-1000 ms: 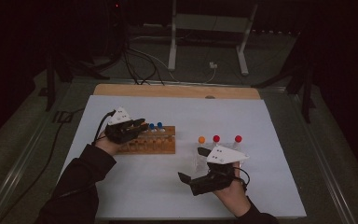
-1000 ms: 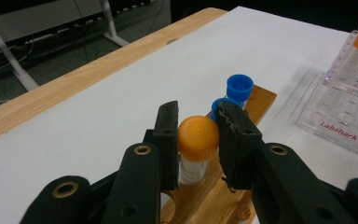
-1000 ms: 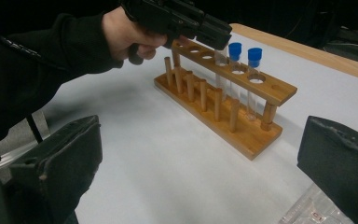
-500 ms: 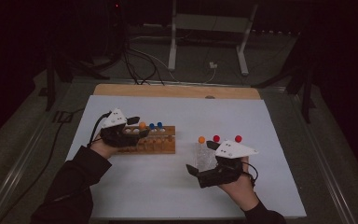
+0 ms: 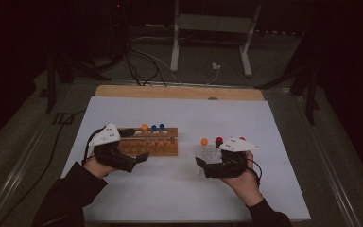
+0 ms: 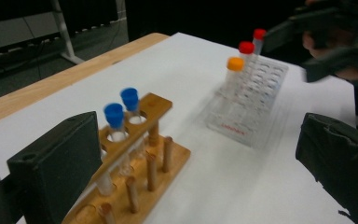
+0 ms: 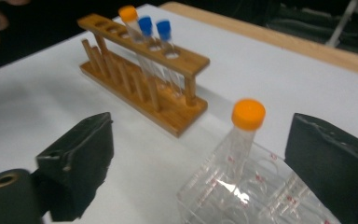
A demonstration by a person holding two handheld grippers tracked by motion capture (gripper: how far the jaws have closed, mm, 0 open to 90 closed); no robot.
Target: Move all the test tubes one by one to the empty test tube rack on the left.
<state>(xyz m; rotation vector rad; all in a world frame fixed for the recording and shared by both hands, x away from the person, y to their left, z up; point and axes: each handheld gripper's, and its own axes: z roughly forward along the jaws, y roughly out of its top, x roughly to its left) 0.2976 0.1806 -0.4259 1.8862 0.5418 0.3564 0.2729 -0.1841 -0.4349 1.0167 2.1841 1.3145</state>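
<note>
My left gripper (image 5: pixel 139 158) sits just in front of the wooden rack (image 5: pixel 151 142), jaws just opened wide, nothing between them. Rack holds 3 tubes: 1 orange-capped tube (image 5: pixel 144 127), 2 blue-capped tubes (image 5: pixel 158 127). The clear rack (image 5: pixel 208 152) to the right has 3 too: 1 orange-capped (image 7: pixel 248 115), 2 red-capped (image 6: pixel 247 47). Right gripper (image 5: pixel 202 165) is at it, jaws closing a bit, not yet touching the orange one between them. The right gripper view shows the clear rack's red markings; the high view doesn't.

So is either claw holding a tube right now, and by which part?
Nothing is held. The left claw stands open beside the wooden rack, its jaws just opened. The right claw is open around the orange-capped tube in the clear rack, pads not touching.
</note>
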